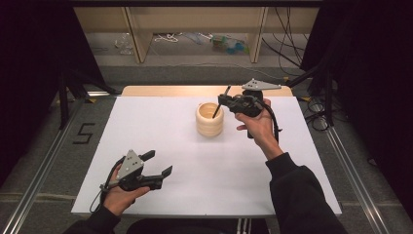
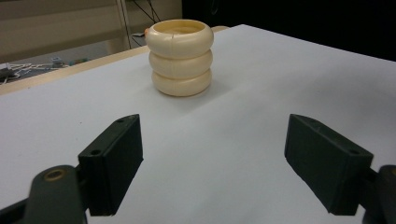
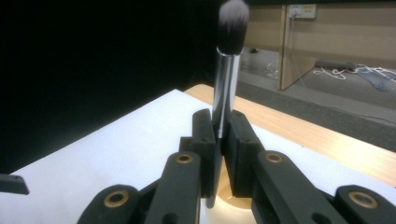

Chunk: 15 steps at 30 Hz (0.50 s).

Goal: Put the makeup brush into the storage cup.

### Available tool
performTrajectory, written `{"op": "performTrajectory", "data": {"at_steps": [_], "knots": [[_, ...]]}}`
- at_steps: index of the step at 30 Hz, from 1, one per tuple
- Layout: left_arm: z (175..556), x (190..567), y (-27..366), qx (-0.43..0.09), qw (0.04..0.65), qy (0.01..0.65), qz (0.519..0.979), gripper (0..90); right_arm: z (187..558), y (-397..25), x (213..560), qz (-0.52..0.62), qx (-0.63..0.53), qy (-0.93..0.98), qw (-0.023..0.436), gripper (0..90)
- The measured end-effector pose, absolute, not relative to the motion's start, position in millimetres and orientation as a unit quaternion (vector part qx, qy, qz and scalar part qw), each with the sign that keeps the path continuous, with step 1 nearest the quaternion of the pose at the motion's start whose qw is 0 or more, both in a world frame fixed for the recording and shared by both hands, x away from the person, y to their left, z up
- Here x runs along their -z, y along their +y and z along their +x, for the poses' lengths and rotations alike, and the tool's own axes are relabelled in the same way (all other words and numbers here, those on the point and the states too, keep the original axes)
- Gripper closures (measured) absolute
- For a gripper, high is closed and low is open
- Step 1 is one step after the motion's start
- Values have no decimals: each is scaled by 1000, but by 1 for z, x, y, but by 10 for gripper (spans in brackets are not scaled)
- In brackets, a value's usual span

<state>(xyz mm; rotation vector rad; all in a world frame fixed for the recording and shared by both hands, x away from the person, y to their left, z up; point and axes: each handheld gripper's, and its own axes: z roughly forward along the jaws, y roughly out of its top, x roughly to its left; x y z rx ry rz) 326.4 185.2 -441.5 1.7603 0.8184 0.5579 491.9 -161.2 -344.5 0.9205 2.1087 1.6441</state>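
A cream ribbed cup (image 1: 210, 119) made of three stacked rings stands near the middle back of the white table (image 1: 160, 146); it shows again as the cup (image 2: 180, 57) ahead of the left jaws. My right gripper (image 1: 225, 101) hovers just right of the cup's rim, shut on a makeup brush (image 3: 228, 70) with a silver ferrule and dark bristles pointing up. The brush's dark handle (image 1: 217, 109) slants down into the cup mouth. My left gripper (image 1: 160, 164) rests low near the table's front left, open, with nothing between its jaws.
The table's wooden back edge (image 1: 204, 90) lies behind the cup. Beyond it are shelf legs (image 1: 139, 41), loose cables (image 1: 287, 44) and small items on the floor. Dark curtains flank both sides. A "5" mark (image 1: 84, 133) sits on the floor at left.
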Motion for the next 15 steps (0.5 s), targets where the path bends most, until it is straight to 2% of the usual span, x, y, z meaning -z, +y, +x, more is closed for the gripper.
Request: {"op": "performTrajectory", "data": {"at_steps": [15], "knots": [[327,442,184,-233,534,343,737,193,509,-152,337,326,-565,738,169,841]]}}
